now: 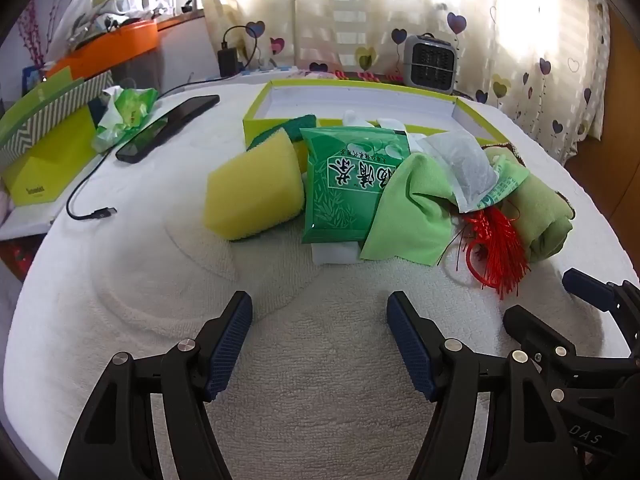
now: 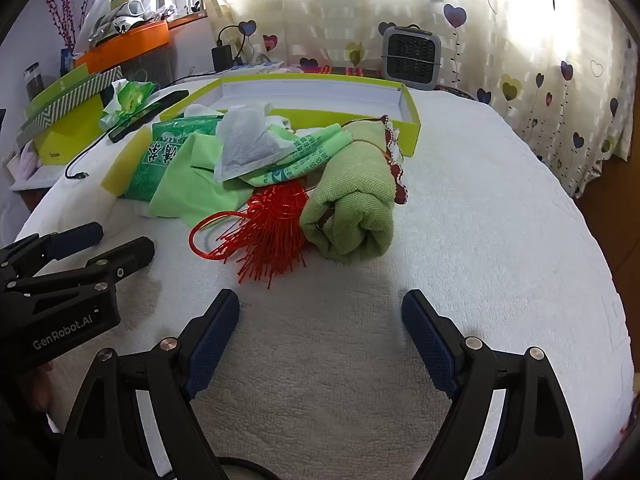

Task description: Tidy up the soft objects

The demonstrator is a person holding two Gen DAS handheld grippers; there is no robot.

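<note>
Task not started: the yellow sponge (image 1: 254,190), tea packet (image 1: 348,184) and rolled green towel (image 2: 352,200) lie outside the open box (image 2: 412,120). Both the left gripper (image 1: 320,344) and the right gripper (image 2: 320,340) hover with fingers spread, empty.

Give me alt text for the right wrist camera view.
An open, empty right gripper hovers over a white towel before a pile of soft things: a rolled green cloth, a red tassel, green packets. Behind lies an open yellow-green box.

Sponge (image 1: 254,196) left of packet (image 1: 346,184); box (image 1: 256,122) behind both.
</note>
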